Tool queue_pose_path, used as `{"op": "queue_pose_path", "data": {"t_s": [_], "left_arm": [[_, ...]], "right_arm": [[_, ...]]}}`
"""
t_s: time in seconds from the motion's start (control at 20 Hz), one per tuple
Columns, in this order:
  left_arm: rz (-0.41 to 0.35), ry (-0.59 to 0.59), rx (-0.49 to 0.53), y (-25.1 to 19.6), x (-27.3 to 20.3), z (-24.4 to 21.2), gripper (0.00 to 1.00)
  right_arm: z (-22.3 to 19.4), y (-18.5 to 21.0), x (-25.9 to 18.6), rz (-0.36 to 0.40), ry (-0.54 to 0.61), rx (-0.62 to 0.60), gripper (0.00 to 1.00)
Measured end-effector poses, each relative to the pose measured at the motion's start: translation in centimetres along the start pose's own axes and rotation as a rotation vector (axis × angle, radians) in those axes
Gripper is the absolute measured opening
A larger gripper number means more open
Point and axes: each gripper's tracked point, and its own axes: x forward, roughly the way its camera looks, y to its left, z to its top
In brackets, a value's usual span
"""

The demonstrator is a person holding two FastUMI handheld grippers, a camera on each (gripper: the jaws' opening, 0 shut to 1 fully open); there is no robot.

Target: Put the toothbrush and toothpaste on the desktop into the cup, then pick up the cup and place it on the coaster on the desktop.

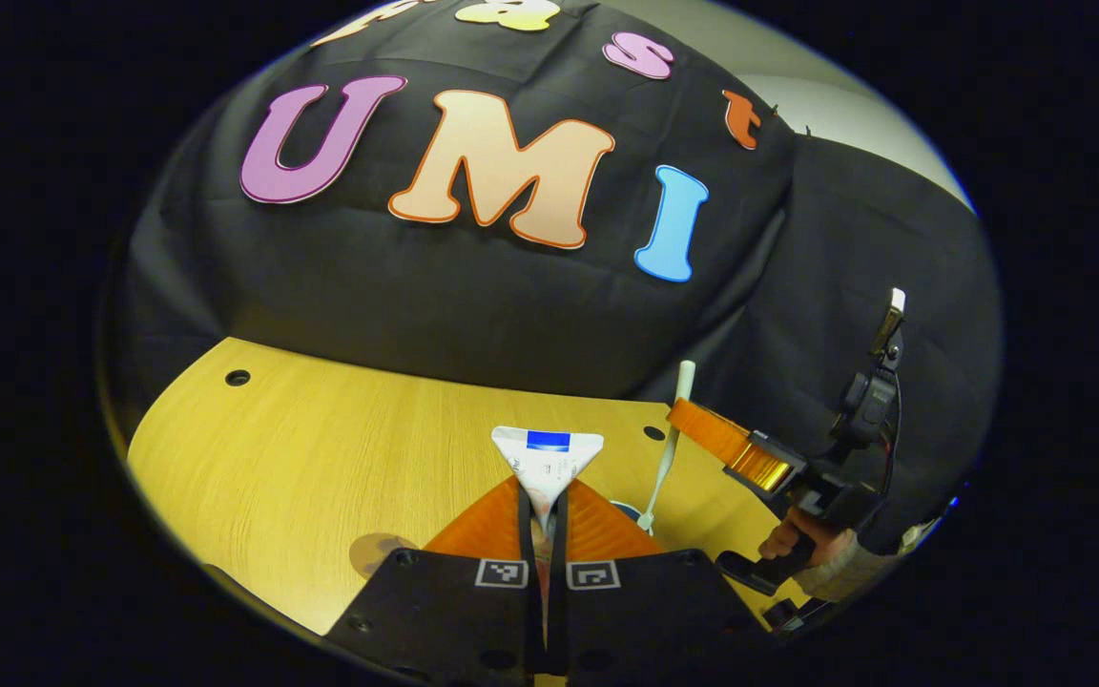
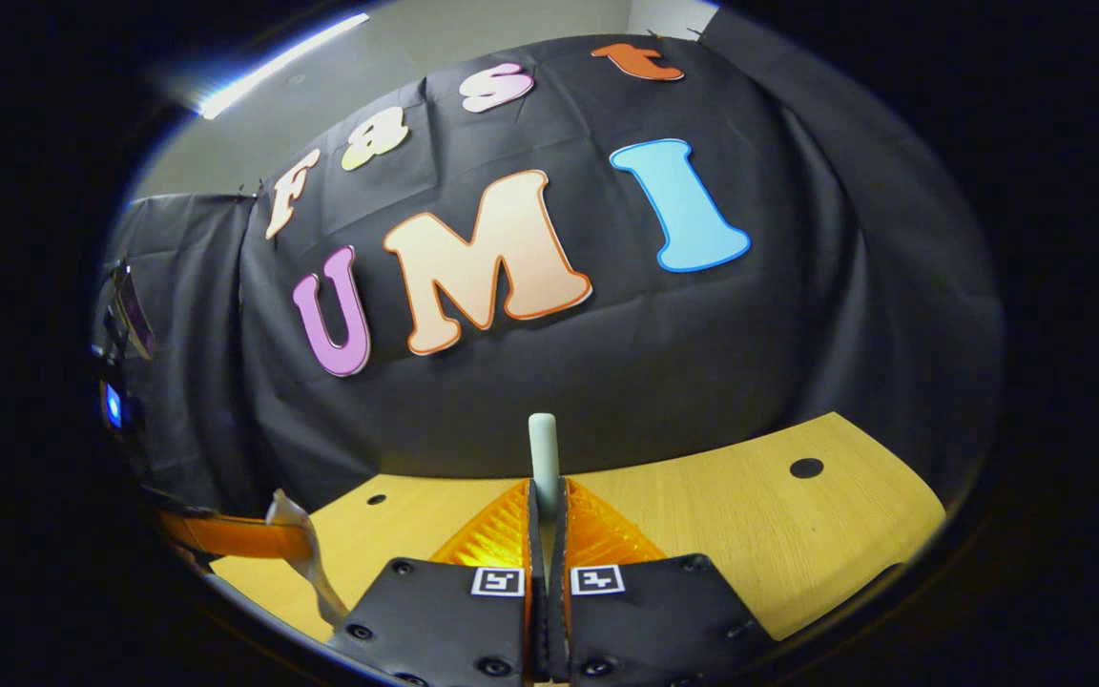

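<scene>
In the left gripper view my left gripper (image 1: 540,510) is shut on a white toothpaste tube (image 1: 548,456) with a blue band, its flat crimped end pointing up above the wooden table (image 1: 340,448). To its right, the right gripper (image 1: 681,418) holds a pale toothbrush (image 1: 666,463) near upright, brush end down. In the right gripper view my right gripper (image 2: 547,498) is shut on the toothbrush handle (image 2: 542,444). Low on the left there, the left gripper (image 2: 268,537) carries the toothpaste tube (image 2: 306,558). A round brownish coaster (image 1: 373,551) lies on the table at my lower left.
A hand (image 1: 798,542) holds the right gripper's handle. The tabletop has small dark holes (image 1: 238,378) (image 2: 805,468). A small blue-edged thing (image 1: 622,509) peeks out behind my left fingers; what it is I cannot tell. Black cloth closes the back.
</scene>
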Motion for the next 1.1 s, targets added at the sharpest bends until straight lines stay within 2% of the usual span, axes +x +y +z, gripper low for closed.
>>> {"op": "queue_pose_path", "data": {"t_s": [0.2,0.45,0.75,0.8,0.95,1.0,1.1], "left_arm": [[-0.036,-0.008,-0.029,-1.4,0.9,-0.2,0.00],[-0.035,-0.043,-0.077,-1.7,1.4,0.2,0.00],[-0.022,-0.036,-0.034,-2.2,1.4,0.3,0.00],[-0.029,-0.045,-0.030,-2.5,1.4,0.6,0.00],[-0.047,-0.063,-0.022,-3.5,1.5,1.0,0.00],[-0.055,-0.067,-0.022,-3.8,1.8,1.1,0.00],[-0.071,-0.075,-0.034,-4.7,2.3,1.3,0.00]], "right_arm": [[-3.0,-0.4,-0.1,-0.006,0.026,-0.007,0.04],[-5.7,-1.2,-0.9,-0.012,0.075,0.011,0.05],[-6.7,-1.4,-3.5,-0.004,0.166,0.036,0.15],[-6.3,-1.6,-4.2,-0.005,0.169,0.042,0.25],[-4.6,-3.4,-6.1,-0.057,0.142,0.034,0.96],[-4.3,-4.3,-6.9,-0.085,0.137,0.021,0.94],[-4.4,-6.0,-8.4,-0.128,0.148,-0.001,0.99]]}}
